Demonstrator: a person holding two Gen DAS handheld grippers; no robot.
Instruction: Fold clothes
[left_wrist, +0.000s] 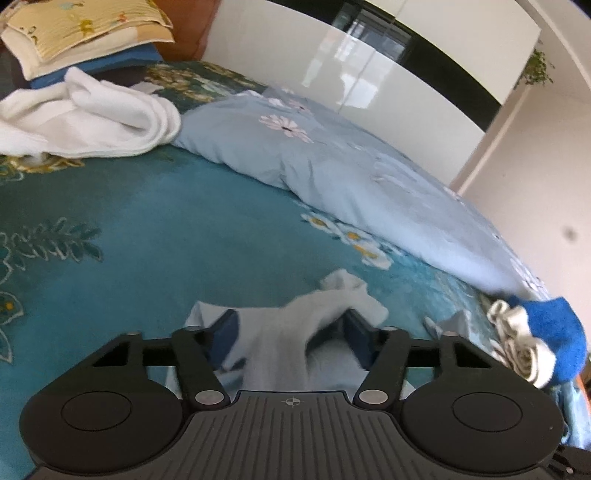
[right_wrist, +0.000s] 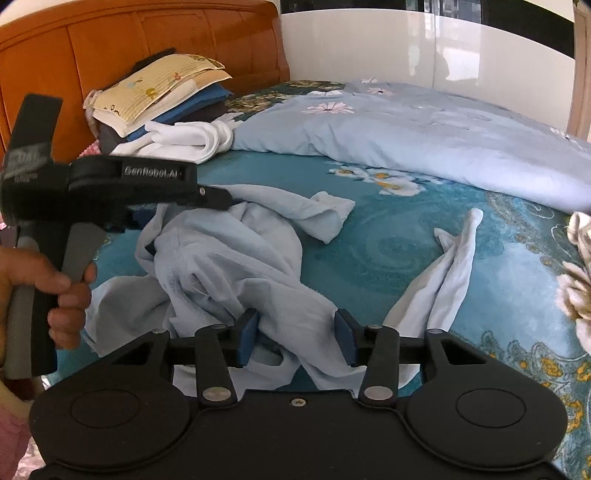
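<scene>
- The right gripper (right_wrist: 298, 334), nearest the camera, has its blue pads apart with the crumpled pale blue shirt (right_wrist: 229, 258) lying loose between them, not pinched.
- The left gripper (left_wrist: 290, 334) has its pads apart too, with a bunch of the same cloth between them; I cannot tell if they press it.
- The shirt lies in a heap on the teal flowered bed sheet (right_wrist: 391, 236). No fold is made yet, so almost all the work is left.
- A folded pile of clothes (right_wrist: 162, 99) sits by the orange wooden headboard (right_wrist: 110, 44).
- Only the right view shows a hand (right_wrist: 48, 288) holding the left tool's handle. Only the left view shows a blue and white bundle (left_wrist: 539, 343) at the bed's edge.
</scene>
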